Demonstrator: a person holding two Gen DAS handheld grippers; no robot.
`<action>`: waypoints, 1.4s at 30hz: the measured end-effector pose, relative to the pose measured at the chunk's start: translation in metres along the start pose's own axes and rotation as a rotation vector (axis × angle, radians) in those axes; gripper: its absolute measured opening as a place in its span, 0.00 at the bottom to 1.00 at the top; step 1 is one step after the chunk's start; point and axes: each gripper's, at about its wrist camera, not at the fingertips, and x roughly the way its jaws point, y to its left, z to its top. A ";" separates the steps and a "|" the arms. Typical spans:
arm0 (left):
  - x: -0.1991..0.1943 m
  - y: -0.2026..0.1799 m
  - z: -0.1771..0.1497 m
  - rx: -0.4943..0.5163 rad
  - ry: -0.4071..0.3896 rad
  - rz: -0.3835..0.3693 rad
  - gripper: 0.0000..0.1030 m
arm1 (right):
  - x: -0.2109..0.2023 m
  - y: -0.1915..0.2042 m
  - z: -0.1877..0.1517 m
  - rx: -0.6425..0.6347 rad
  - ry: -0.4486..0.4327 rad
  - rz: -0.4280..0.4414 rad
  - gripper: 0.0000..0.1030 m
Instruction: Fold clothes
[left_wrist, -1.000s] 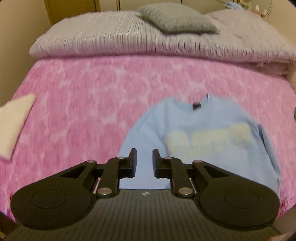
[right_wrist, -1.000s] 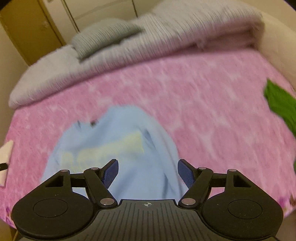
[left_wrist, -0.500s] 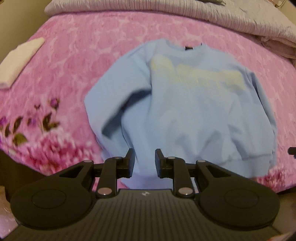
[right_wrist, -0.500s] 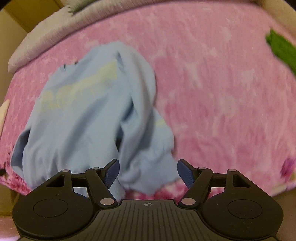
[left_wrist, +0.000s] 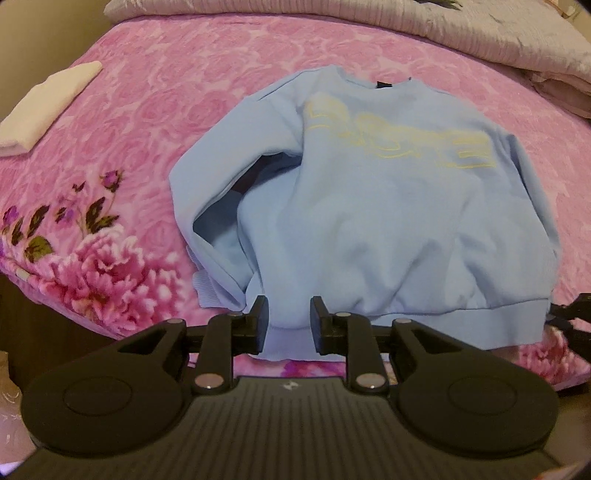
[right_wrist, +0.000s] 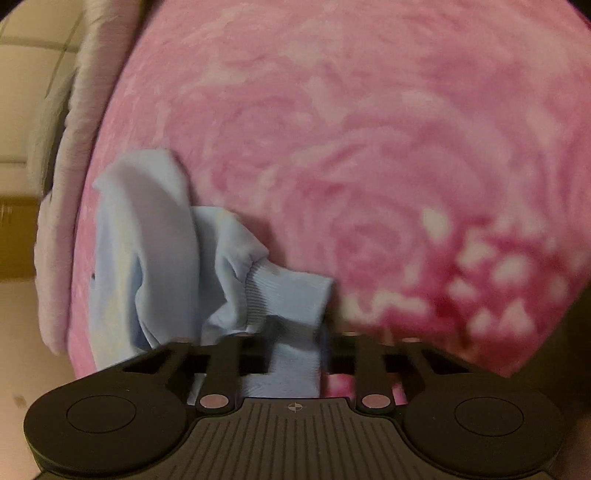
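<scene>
Sweatshirt (left_wrist: 388, 221) lies collar-far on the bed (left_wrist: 184, 92), hem nearest us: our left tongs (left_wrist: 289, 325) straddle it unclenched, right tongs (right_wrist: 295, 354) closing on its corner.

Your left wrist picture is sharp, with soft, warm and rather dim light. The sweatshirt (left_wrist: 388, 206) throws a dark shadow under its sleeve at middle left. You see no glare. The fisheye lens bends the pink blanket (left_wrist: 177, 96) at the edges, and the corners go black. Your right wrist picture is blurred and tilted, and the pink pattern is smeared.
</scene>
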 end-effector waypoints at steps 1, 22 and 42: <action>-0.001 0.001 0.002 -0.002 -0.001 0.001 0.19 | -0.003 0.007 0.001 -0.049 -0.012 -0.012 0.12; 0.079 0.108 0.017 -0.494 -0.002 -0.093 0.27 | -0.107 0.047 0.050 -0.107 -0.386 -0.248 0.60; 0.061 0.208 0.119 0.432 -0.324 0.456 0.17 | -0.031 0.136 -0.066 -0.004 -0.233 -0.119 0.60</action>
